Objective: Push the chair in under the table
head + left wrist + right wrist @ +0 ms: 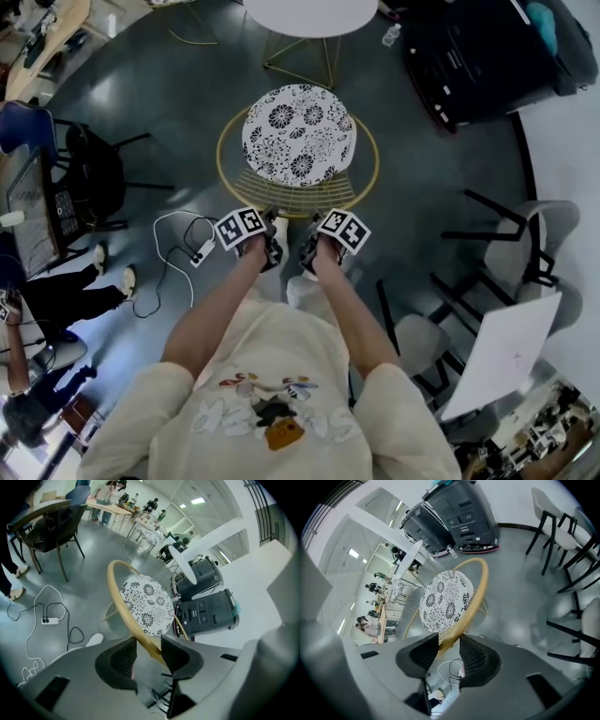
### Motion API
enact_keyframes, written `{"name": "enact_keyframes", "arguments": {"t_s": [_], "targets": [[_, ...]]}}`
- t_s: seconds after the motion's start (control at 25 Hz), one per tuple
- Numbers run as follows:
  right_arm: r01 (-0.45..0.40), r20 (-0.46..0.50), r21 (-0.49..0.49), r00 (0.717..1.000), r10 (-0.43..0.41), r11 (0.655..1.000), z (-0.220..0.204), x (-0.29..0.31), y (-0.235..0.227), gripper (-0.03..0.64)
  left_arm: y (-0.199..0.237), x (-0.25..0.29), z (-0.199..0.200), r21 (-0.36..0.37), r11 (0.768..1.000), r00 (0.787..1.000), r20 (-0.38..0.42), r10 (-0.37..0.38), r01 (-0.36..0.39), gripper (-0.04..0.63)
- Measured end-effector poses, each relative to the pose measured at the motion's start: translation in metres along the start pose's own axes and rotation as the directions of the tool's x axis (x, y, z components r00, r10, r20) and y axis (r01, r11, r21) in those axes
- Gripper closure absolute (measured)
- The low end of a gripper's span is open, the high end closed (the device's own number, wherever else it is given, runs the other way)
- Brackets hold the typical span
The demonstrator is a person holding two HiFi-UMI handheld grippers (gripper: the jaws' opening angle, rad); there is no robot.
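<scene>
Grey floor (422,141) open between chair (298,131) and table (309,14); left tongs (149,651) and right tongs (449,646) clamp its rim (117,597).

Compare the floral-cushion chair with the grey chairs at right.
The floral-cushion chair has a round patterned seat; the grey chairs have plain grey shells. The floral-cushion chair's frame is gold wire; the grey chairs have black legs. The left gripper and right gripper grip the floral-cushion chair's back rim; the grey chairs are untouched. All stand upright.
</scene>
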State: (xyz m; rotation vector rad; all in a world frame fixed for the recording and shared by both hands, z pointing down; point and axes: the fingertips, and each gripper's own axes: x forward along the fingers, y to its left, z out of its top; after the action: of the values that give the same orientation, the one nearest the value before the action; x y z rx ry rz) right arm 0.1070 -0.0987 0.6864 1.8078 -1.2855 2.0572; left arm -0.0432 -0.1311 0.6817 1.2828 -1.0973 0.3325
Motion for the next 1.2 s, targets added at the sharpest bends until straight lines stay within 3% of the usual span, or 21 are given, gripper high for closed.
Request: {"name": "enact_keyframes", "arguments": {"t_s": [0.6,1.2], "targets": [[-0.023,0.027,0.02,0.999,0.022,1.0,0.066,0.045,0.058,0.477,-0.033,0.042,0.087,0.02,1.0,1.0,0.007,-0.006,0.006,0.439],[-0.042,0.053,0.013,0.998,0.042,0.999,0.123,0.072,0.101,0.477,-0.066,0.071,0.148,0.018,1.0,1.0,0.023,-0.015,0.014,0.439]]}}
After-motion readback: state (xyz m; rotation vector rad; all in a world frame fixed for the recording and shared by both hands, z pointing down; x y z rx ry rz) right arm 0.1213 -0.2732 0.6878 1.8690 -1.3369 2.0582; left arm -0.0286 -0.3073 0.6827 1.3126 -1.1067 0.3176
